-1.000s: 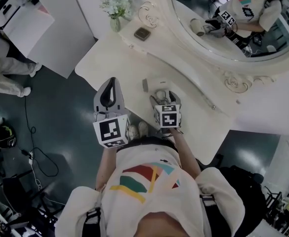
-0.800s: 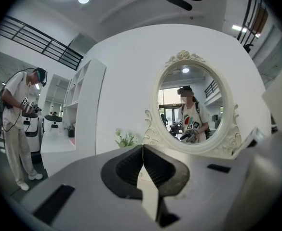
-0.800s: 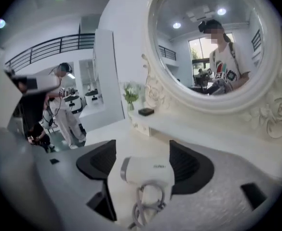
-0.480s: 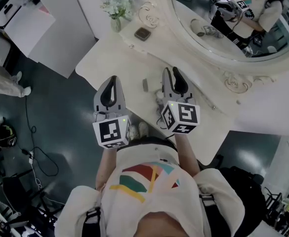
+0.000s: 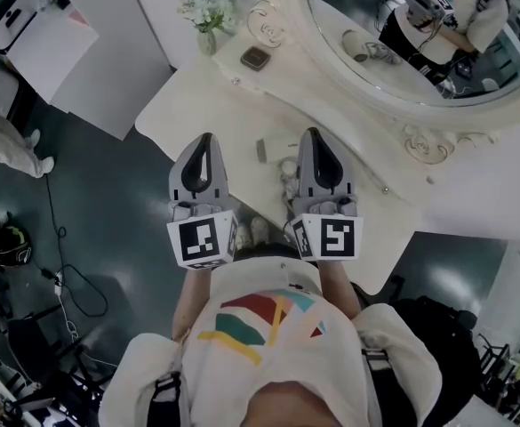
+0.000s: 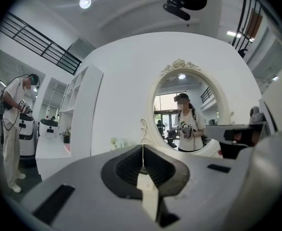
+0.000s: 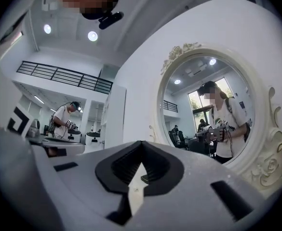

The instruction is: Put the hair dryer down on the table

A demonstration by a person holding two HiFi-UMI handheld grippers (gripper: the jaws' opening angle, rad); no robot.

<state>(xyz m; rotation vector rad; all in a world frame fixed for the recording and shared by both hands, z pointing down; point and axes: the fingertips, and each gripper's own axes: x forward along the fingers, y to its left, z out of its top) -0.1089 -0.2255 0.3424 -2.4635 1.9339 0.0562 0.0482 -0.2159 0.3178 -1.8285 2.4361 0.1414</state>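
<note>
Closest in is the person's white T-shirt with a coloured print [image 5: 260, 318]. Both grippers are held side by side just past it, noses aimed at the mirror.

The left gripper [image 5: 204, 140] is pinched fully together with nothing in it, hanging over the near left edge of the cream dressing table [image 5: 215, 105]. The right gripper [image 5: 314, 134] is closing right up, tips meeting, nothing between them, over the near edge.

The cream hair dryer [image 5: 287, 169] lies on the table just inside that near edge, in the gap between the two grippers and free of both. The right gripper covers most of it, so I can't tell which way it points or how its long axis runs.

A small grey oblong piece [image 5: 261, 151] sits just beyond it. Past that the top is bare up to the far left corner, where there's a dark square thing [image 5: 256, 59] and a vase of pale flowers [image 5: 208, 12]. The far right is hemmed in by the oval mirror in an ornate cream frame [image 5: 331, 71].
</note>
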